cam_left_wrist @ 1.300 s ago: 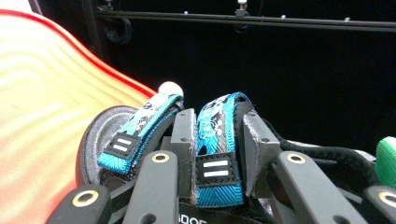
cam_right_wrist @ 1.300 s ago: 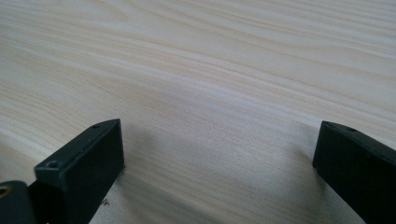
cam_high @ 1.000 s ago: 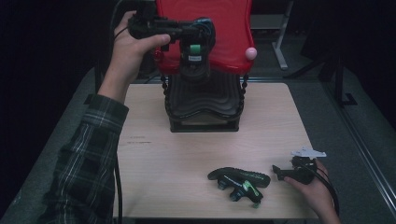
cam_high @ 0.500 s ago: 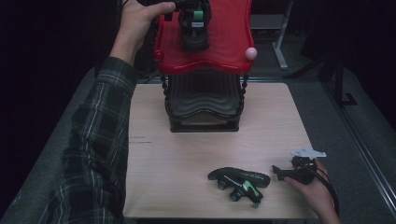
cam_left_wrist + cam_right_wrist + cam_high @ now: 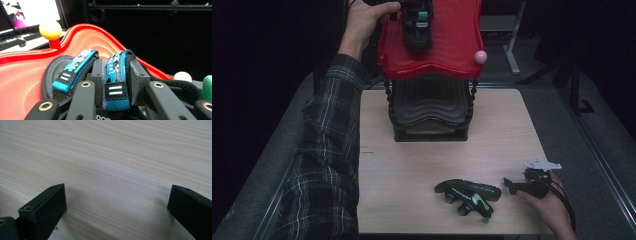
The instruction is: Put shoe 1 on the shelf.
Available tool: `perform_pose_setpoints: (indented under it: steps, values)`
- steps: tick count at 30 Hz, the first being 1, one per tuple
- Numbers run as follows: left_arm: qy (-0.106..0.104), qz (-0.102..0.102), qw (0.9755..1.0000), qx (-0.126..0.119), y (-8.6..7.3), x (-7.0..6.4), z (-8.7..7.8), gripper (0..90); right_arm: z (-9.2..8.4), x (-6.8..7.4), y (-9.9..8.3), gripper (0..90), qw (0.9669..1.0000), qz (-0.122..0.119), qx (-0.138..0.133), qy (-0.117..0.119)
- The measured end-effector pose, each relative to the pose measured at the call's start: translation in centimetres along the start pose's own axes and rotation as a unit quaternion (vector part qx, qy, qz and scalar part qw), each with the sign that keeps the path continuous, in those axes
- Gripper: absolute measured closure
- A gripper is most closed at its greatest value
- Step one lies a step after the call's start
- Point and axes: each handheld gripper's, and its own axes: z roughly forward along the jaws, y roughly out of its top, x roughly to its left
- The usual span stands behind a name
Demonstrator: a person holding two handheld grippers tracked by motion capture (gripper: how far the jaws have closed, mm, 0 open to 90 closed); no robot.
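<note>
Reaching far across the table, the person's left hand (image 5: 364, 22) holds the left gripper (image 5: 418, 31) over the top tier of a red rack (image 5: 452, 45), its jaws closed on a black sandal (image 5: 417, 35) with blue straps. From the left gripper view the grip is plain: the sandal (image 5: 105, 82) sits wedged between the two black jaws, the straps (image 5: 115, 72) rising right in front of the camera, while the sole lies against the wavy red surface (image 5: 22, 82). A yellow knob (image 5: 50, 30) stands at one corner of that tier, and a pale pink one (image 5: 480, 56) marks another corner in the high view. Below the red tier, a black shelf (image 5: 429, 107) of the same rack stands on the wooden table (image 5: 412, 160), toward its far edge. Near the front edge lies a second black sandal (image 5: 468, 194) with green accents, resting on the tabletop by itself. Just beside it, on its right, the right hand (image 5: 549, 205) holds the right gripper (image 5: 512, 184) low over the wood, pointing toward that sandal but apart from it. In the right gripper view its jaws stand wide with bare tabletop (image 5: 112, 165) between them.
</note>
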Motion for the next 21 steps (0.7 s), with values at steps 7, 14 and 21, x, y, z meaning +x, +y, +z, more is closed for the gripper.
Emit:
perform_pose_setpoints:
  steps: [7,14,21]
  values:
    - [-0.022,0.008,0.9996,0.014,-1.0,-0.2,0.1,68.7,0.0,0.0,0.0,1.4,1.0000,0.000,0.000,0.000]
    - [-0.031,0.012,0.9993,0.018,-1.3,-0.3,0.2,67.8,0.0,0.0,0.0,1.4,1.0000,0.000,0.000,0.000]
    - [-0.019,-0.016,0.9996,0.012,-1.2,-0.9,-1.1,37.5,0.0,0.0,0.0,1.4,1.0000,0.000,0.000,0.000]
